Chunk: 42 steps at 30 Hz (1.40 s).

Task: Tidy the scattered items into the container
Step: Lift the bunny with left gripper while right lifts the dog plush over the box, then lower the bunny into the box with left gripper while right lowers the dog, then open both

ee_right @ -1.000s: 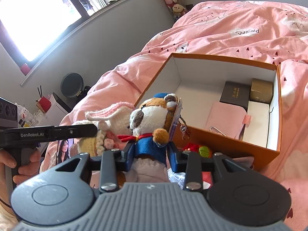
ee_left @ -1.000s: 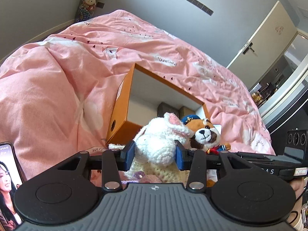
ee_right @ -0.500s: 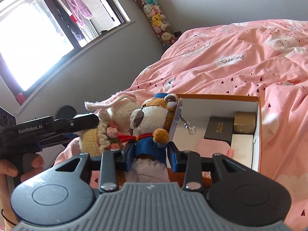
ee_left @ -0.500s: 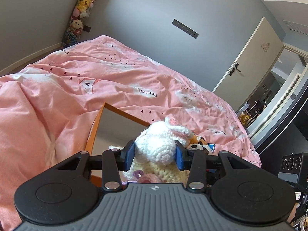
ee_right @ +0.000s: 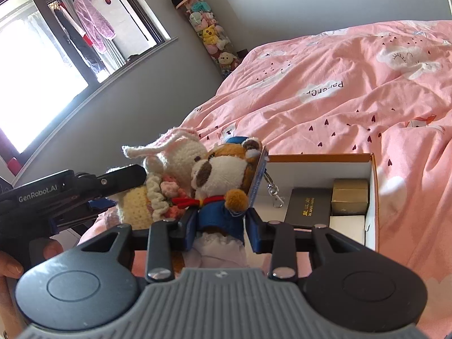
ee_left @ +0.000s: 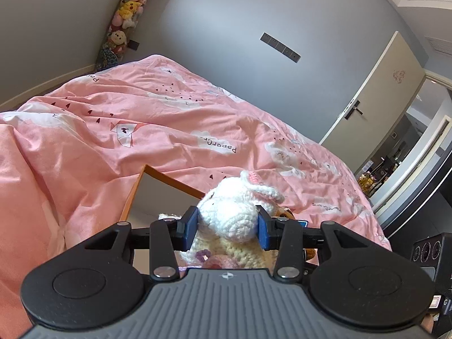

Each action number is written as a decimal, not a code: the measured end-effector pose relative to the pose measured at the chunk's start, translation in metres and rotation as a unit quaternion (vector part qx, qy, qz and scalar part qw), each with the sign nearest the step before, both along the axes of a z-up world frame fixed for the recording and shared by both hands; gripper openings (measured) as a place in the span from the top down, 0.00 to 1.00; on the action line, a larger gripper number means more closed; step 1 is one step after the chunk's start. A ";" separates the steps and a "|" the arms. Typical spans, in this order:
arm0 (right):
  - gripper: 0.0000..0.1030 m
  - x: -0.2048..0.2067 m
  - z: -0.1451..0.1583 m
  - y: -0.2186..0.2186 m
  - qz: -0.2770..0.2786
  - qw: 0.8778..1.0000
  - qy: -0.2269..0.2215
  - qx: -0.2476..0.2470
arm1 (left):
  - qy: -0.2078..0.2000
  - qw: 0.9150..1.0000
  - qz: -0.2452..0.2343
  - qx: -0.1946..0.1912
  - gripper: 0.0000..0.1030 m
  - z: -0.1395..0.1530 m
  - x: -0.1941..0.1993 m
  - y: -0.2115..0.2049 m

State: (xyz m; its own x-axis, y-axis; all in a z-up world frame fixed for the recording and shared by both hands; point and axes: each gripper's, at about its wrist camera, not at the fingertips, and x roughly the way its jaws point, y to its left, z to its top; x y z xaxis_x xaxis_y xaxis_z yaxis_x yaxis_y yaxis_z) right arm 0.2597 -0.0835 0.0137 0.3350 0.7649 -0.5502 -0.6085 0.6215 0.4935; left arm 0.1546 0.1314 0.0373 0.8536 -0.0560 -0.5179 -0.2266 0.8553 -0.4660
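Observation:
My left gripper (ee_left: 227,227) is shut on a white crocheted bunny (ee_left: 231,212) with pink ears and a yellow dress, held above the near edge of the orange box (ee_left: 169,179). My right gripper (ee_right: 221,230) is shut on a brown-and-white plush dog (ee_right: 223,175) in a blue outfit, with a keychain clip (ee_right: 275,195) dangling. The two toys are side by side; the bunny also shows in the right wrist view (ee_right: 169,166). The orange box (ee_right: 374,197) lies open on the pink bed just beyond and right of the dog.
Inside the box sit a black box (ee_right: 308,207), a gold box (ee_right: 350,196) and a white box (ee_right: 347,228). A rumpled pink duvet (ee_left: 141,130) covers the bed. A column of plush toys (ee_right: 209,36) hangs in the corner. A door (ee_left: 375,90) stands at the right.
Both grippers have risen with their toys, so the box now lies lower in both views and less of its inside shows. The grips are unchanged.

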 end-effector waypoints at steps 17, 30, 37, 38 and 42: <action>0.62 0.031 -0.070 0.052 0.030 0.993 0.098 -0.052 | 0.113 0.989 0.033 0.094 0.53 -0.050 0.030 0.001; 0.62 0.035 -0.098 0.072 0.049 0.986 0.128 -0.098 | 0.178 0.976 0.025 0.126 0.52 -0.074 0.044 -0.001; 0.61 0.035 -0.109 0.076 0.055 0.982 0.126 -0.130 | 0.205 0.969 0.008 0.137 0.50 -0.085 0.053 -0.007; 0.61 0.035 -0.109 0.075 0.055 0.982 0.127 -0.130 | 0.207 0.968 0.007 0.142 0.50 -0.085 0.054 -0.008; 0.61 0.034 -0.111 0.076 0.058 0.981 0.122 -0.139 | 0.223 0.961 -0.008 0.161 0.48 -0.088 0.059 -0.014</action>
State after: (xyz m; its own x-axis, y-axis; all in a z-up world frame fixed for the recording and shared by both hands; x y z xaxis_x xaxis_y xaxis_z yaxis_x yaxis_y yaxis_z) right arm 0.2939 -0.0070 -0.0974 0.0868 0.5995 -0.7956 -0.5679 0.6860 0.4549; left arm 0.2140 0.1174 -0.0508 0.5424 0.1576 -0.8252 -0.3287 0.9438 -0.0358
